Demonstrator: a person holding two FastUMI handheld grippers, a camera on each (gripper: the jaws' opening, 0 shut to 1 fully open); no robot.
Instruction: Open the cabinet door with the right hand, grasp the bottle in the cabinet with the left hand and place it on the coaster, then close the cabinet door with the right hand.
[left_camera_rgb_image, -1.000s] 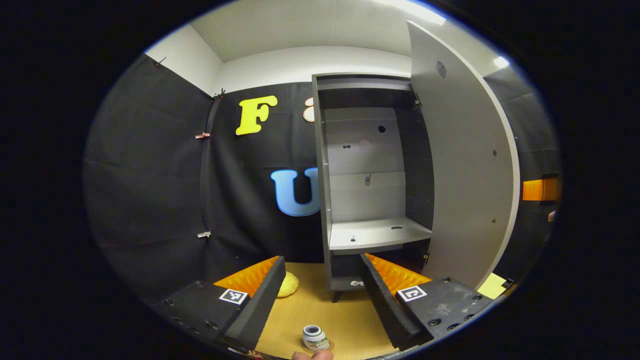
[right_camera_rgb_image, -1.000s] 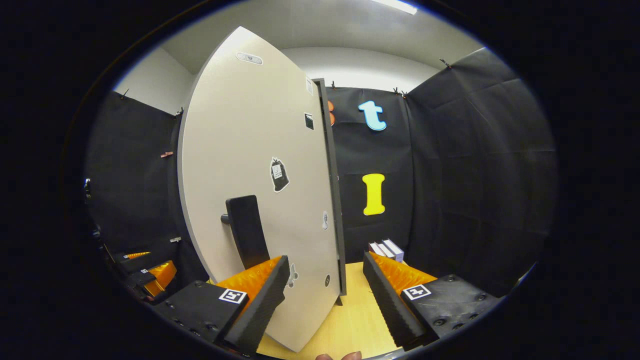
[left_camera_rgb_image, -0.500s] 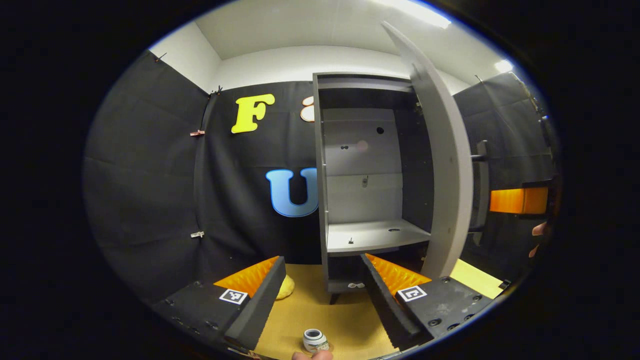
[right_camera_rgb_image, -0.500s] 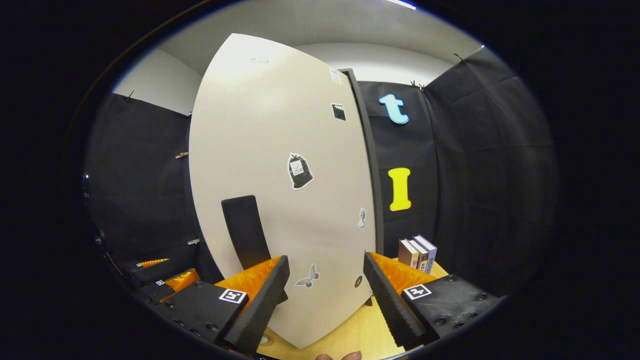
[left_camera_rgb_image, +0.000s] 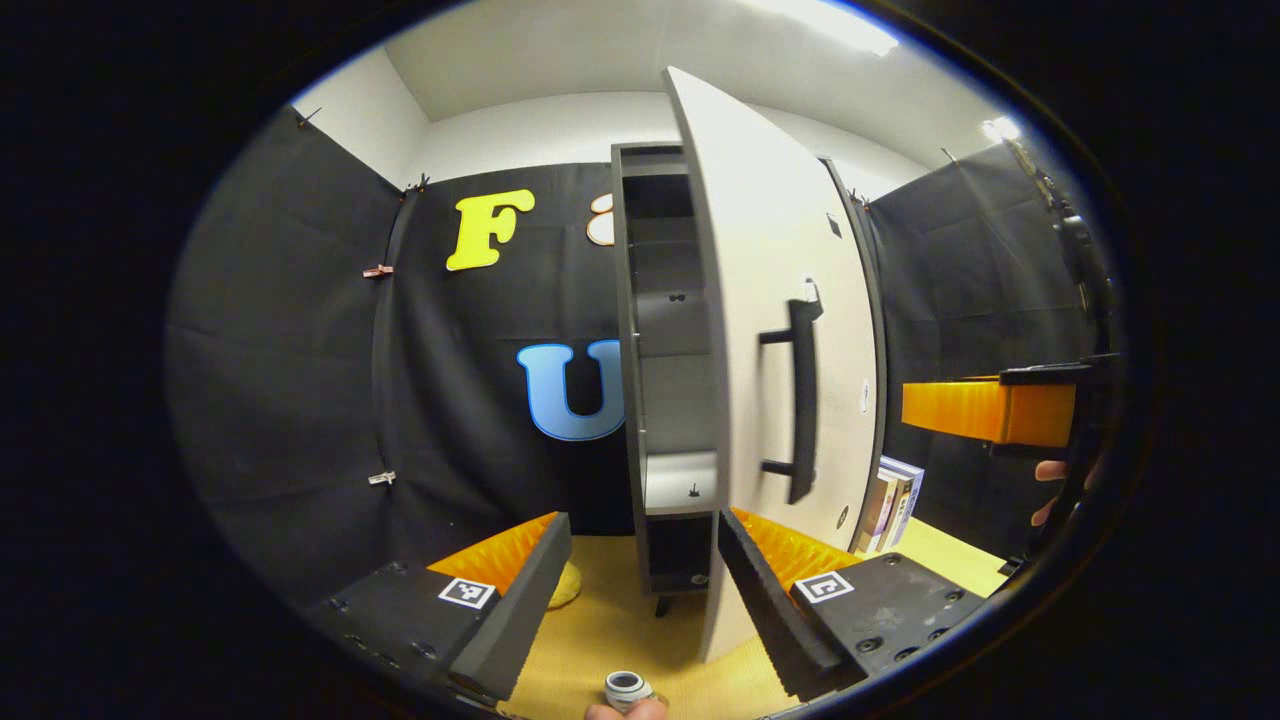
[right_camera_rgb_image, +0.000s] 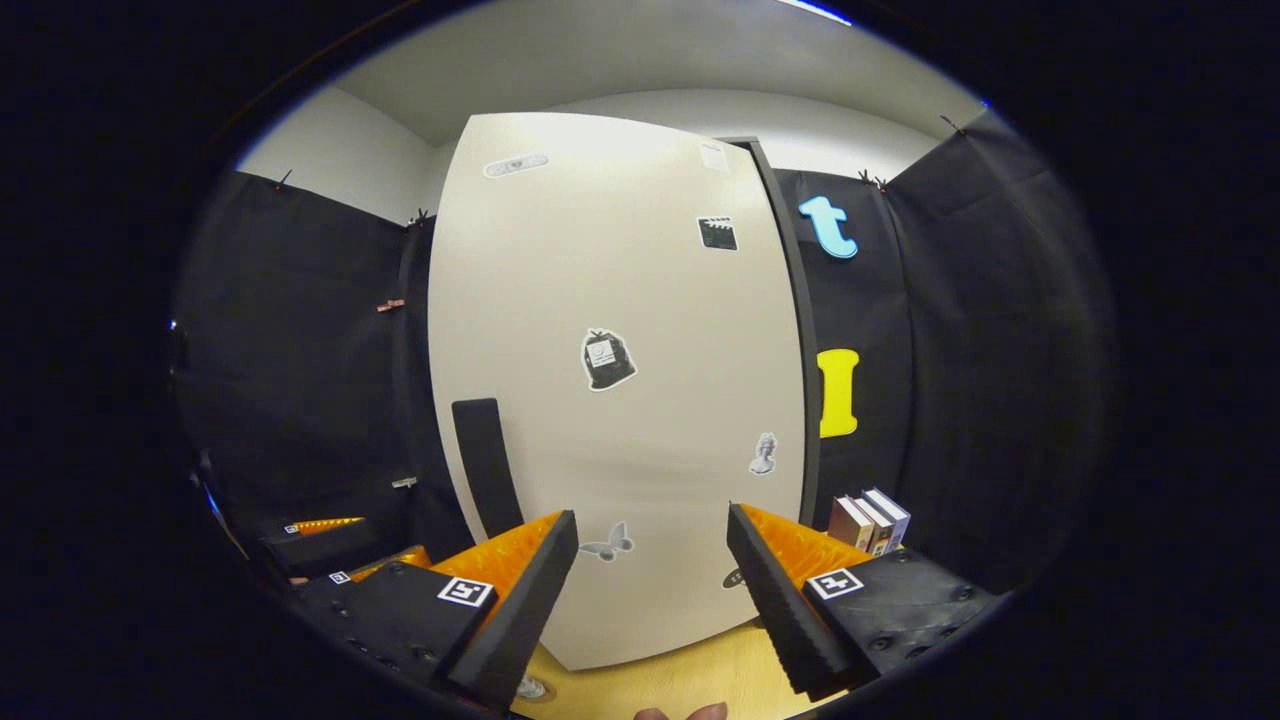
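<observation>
Left gripper view: the small white bottle with a dark open mouth (left_camera_rgb_image: 626, 688) stands on the light wooden tabletop (left_camera_rgb_image: 610, 620) at the bottom edge, in front of the left gripper (left_camera_rgb_image: 640, 600), whose fingers are spread apart with nothing between them — the coaster under it cannot be made out. Beyond it the tall grey cabinet (left_camera_rgb_image: 650, 340) has its pale door with a black bar handle (left_camera_rgb_image: 790, 330) partly ajar, a slice of shelf showing; a few upright books (left_camera_rgb_image: 893, 492) stand at its right. Right gripper view: the right gripper (right_camera_rgb_image: 650, 590) — fingers wide apart, empty — faces the door's stickered front.
</observation>
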